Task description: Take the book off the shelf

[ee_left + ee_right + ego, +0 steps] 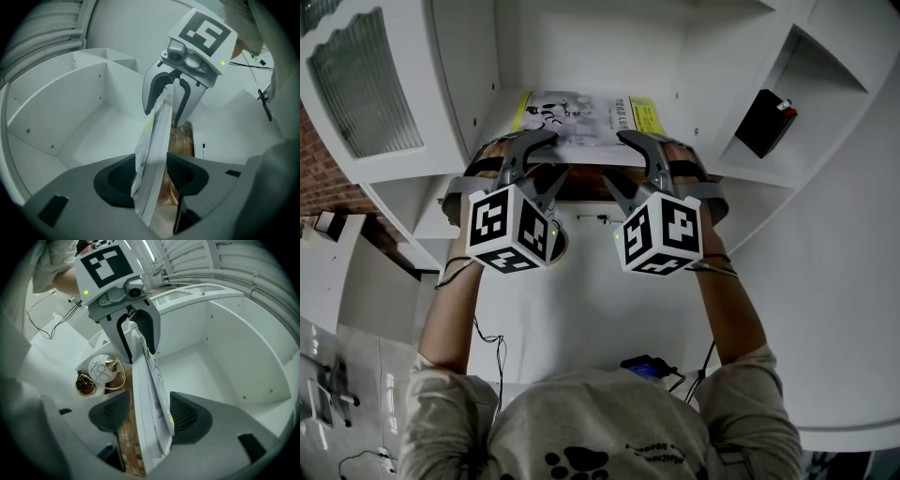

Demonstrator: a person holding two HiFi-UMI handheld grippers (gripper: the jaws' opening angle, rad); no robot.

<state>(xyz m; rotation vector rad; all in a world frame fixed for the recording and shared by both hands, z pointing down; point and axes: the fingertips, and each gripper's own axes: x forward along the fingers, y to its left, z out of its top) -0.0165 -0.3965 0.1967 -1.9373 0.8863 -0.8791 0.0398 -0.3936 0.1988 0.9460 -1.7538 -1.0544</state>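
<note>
Book (581,117) between slack tongs at the near edge of the shelf (464,75)
The left tongs (542,155) and right tongs (639,159) are spread open around its sides, nothing gripped; if pulled back before being closed, it could be left behind or tipped off.

Between each pair of jaws the book (152,154) leaves only slim gaps, and beyond the jaws white shelf walls (56,110) close in.
</note>
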